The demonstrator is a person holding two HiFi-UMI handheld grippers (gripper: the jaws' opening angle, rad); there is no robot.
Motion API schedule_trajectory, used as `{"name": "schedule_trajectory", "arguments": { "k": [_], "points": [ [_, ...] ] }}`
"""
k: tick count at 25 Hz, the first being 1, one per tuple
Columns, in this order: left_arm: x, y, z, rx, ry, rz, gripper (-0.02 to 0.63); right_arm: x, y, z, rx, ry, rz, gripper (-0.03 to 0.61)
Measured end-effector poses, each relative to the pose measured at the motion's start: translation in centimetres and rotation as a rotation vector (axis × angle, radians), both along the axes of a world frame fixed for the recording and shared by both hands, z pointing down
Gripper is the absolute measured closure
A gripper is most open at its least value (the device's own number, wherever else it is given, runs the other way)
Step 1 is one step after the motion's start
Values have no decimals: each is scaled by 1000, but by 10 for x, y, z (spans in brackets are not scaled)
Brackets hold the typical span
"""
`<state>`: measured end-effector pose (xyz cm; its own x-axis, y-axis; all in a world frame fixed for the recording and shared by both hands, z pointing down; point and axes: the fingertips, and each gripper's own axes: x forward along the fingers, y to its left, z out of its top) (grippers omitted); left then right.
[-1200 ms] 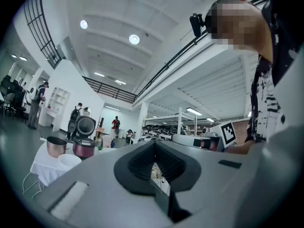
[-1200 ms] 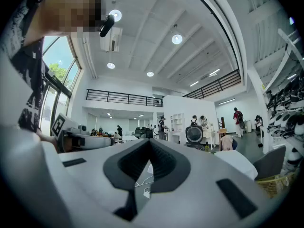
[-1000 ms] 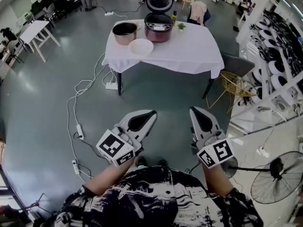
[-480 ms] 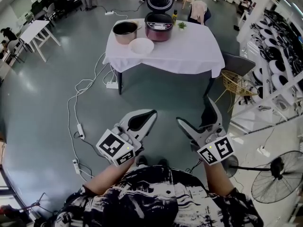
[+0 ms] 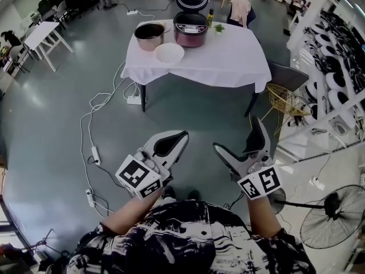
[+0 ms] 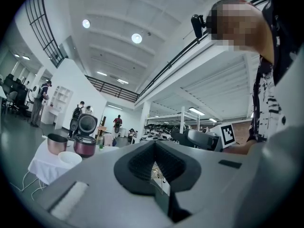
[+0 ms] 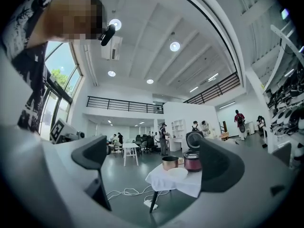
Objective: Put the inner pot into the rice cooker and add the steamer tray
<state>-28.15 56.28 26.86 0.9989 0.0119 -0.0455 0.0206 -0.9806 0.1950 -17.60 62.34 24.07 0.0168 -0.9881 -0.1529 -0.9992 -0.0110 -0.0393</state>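
Far ahead stands a table with a white cloth [image 5: 228, 56]. On it sit the copper inner pot [image 5: 150, 36], the dark red rice cooker [image 5: 190, 26] with its lid up, and the white steamer tray [image 5: 169, 52]. My left gripper [image 5: 174, 143] is shut and holds nothing; it is far from the table. My right gripper [image 5: 242, 141] is opening wide, with nothing between its jaws. The right gripper view frames the pot [image 7: 170, 162], cooker [image 7: 192, 160] and tray [image 7: 177, 173] between the spread jaws of my right gripper [image 7: 156, 163]. The left gripper view shows my left gripper [image 6: 154, 167] shut, with the pot [image 6: 57, 144] at far left.
Cables and power strips [image 5: 92, 153] trail over the grey floor left of my path. A wire chair [image 5: 282, 101] stands by the table's right corner. Shelves of cookers [image 5: 336, 67] line the right wall, and a floor fan [image 5: 331, 216] is near right. A white side table [image 5: 43, 36] stands at left.
The right gripper's jaws went from shut to spread wide. The left gripper has stayed shut and still. The view has shifted slightly toward the table.
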Motion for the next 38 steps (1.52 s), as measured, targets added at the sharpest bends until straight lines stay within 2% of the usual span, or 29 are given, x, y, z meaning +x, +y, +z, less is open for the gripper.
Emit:
{"name": "schedule_trajectory", "arguments": {
  "k": [8, 14, 19, 23, 29, 38],
  "points": [
    [47, -3, 14, 13, -26, -51, 609, 45, 0, 12, -10, 29, -49, 26],
    [76, -37, 29, 8, -63, -77, 609, 84, -35, 26, -28, 27, -66, 26],
    [110, -100, 33, 6, -43, -65, 609, 113, -95, 25, -27, 49, -61, 26],
    [144, -171, 26, 11, -16, -33, 609, 141, -161, 15, -22, 65, -39, 26],
    [190, -270, 19, 26, -17, 22, 609, 178, -258, 6, -22, 85, -7, 26],
    [264, -371, 23, 28, -4, 18, 609, 245, -343, 22, -52, 68, 11, 26]
  ]
}}
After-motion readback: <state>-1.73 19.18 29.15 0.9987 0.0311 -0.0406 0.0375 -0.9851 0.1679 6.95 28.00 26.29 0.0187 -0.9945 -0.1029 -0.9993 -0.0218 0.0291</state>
